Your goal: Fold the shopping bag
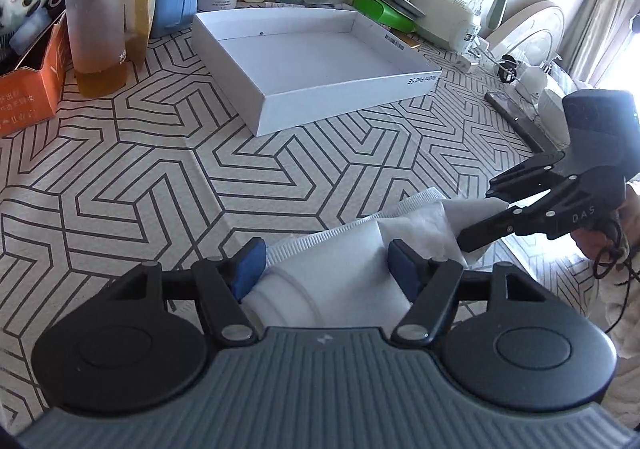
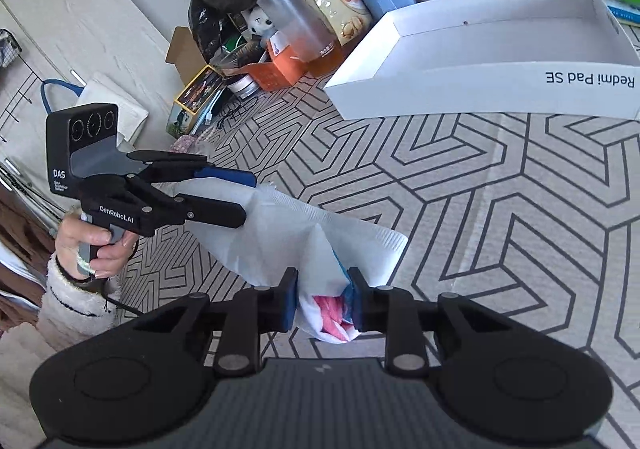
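Two grippers, left gripper (image 1: 326, 269), right gripper (image 2: 325, 299), one shopping bag (image 2: 316, 245), one white box (image 1: 320, 61)

Bright daylight floods in from a window (image 1: 624, 61) at three o'clock in the left wrist view, blown out there. Both pictures are sharp centrally, with fisheye bending and dark corners at the edges.
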